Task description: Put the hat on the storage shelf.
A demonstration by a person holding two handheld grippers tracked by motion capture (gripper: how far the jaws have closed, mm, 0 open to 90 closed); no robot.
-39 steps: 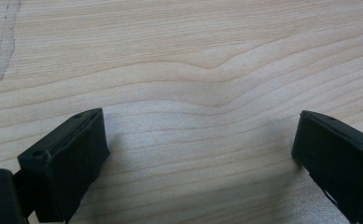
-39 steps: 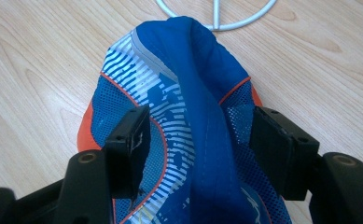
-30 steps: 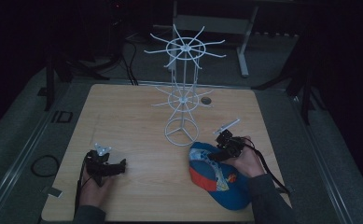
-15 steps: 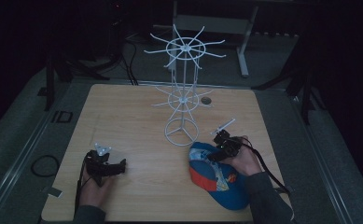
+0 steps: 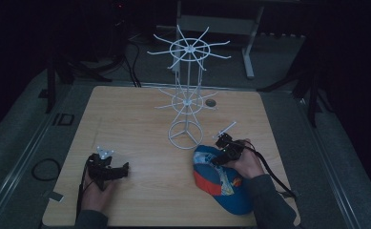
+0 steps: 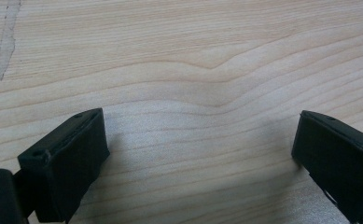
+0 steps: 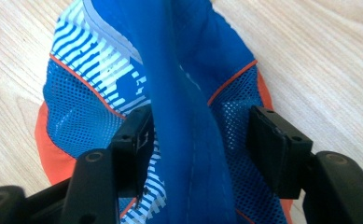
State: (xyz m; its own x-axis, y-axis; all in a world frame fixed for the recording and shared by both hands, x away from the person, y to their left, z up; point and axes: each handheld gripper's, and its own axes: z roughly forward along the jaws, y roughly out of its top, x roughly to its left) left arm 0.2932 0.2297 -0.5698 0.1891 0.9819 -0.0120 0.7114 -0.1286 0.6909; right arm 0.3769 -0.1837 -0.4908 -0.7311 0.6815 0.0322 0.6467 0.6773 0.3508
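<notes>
A blue cap [image 5: 221, 183] with orange trim, white stripes and mesh panels lies on the wooden table [image 5: 135, 119] at the front right. My right gripper [image 5: 223, 151] is down on its far edge. In the right gripper view a raised blue fold of the cap [image 7: 179, 93] runs between the jaws of the right gripper [image 7: 198, 126]. The jaws stand apart on either side of it, the left one touching the fabric. My left gripper [image 5: 120, 170] rests at the front left, open, with bare wood between the jaws of the left gripper [image 6: 200, 140].
A white wire display stand [image 5: 187, 95] with two tiers of spoke arms rises from a ring base at the table's middle, just behind the cap. A small roll [image 5: 211, 102] lies at the back. Dark floor and cables surround the table.
My right gripper has crept a little left and nearer, further onto the cap. The left gripper has stayed where it was.
</notes>
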